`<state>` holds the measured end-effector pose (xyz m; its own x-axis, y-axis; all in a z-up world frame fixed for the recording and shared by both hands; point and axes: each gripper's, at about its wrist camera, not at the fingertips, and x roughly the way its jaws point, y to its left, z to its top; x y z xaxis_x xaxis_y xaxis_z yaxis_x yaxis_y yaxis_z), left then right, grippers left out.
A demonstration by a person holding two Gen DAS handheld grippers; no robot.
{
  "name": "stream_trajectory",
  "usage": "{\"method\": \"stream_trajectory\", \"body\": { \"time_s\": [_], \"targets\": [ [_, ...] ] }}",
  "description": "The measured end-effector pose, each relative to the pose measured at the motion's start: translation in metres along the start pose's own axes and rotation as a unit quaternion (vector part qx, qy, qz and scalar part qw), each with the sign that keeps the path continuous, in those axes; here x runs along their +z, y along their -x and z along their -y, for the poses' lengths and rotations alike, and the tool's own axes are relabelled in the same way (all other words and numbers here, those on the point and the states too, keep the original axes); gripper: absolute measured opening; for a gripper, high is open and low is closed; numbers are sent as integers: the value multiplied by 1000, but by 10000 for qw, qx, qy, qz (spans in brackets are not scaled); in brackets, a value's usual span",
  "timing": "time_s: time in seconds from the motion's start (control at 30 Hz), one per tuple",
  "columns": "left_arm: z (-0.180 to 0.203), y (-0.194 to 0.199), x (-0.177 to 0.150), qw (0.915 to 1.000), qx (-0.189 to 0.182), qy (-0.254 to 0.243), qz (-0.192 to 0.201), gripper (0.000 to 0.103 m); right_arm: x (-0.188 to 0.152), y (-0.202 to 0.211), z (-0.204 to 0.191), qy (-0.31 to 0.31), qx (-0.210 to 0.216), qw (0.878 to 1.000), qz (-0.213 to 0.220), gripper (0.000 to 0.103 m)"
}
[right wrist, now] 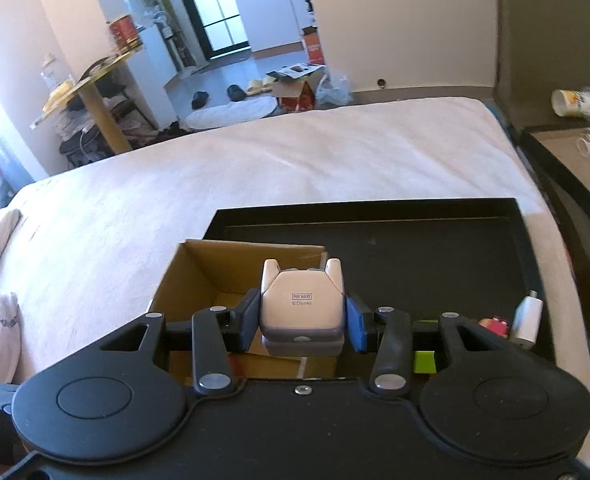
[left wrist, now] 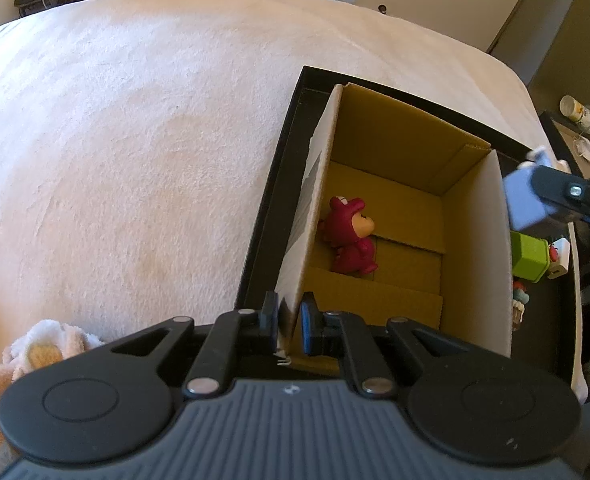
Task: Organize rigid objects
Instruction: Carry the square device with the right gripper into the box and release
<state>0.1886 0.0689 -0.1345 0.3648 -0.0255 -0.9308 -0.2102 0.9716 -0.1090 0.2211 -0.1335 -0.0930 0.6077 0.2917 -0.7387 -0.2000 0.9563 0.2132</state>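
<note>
An open cardboard box (left wrist: 395, 200) stands in a black tray (left wrist: 271, 184) on the bed. A red figurine (left wrist: 351, 236) lies inside the box by its left wall. My left gripper (left wrist: 290, 320) is shut on the box's left wall at the near corner. My right gripper (right wrist: 301, 314) is shut on a pale grey cube-shaped figurine (right wrist: 301, 304) with two ears, held above the box (right wrist: 215, 276). That figurine shows in the left wrist view (left wrist: 525, 196) above the box's right wall.
A green cube (left wrist: 529, 256), a white charger (left wrist: 559, 258) and small colourful figurines (left wrist: 519, 300) lie in the tray right of the box. A plush toy (left wrist: 43, 344) lies at the left. A side table (right wrist: 575, 160) stands right of the bed.
</note>
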Motion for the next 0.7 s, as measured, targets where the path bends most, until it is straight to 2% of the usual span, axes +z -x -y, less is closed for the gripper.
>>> {"method": "stream_trajectory", "body": {
  "time_s": [0.33, 0.7],
  "targets": [
    [-6, -1, 0, 9998, -171, 43, 19, 10, -1, -21, -35, 276, 150, 9993, -178, 43],
    [-13, -1, 1, 9995, -289, 140, 18, 11, -11, -56, -47, 253, -13, 9987, -442, 44]
  ]
}}
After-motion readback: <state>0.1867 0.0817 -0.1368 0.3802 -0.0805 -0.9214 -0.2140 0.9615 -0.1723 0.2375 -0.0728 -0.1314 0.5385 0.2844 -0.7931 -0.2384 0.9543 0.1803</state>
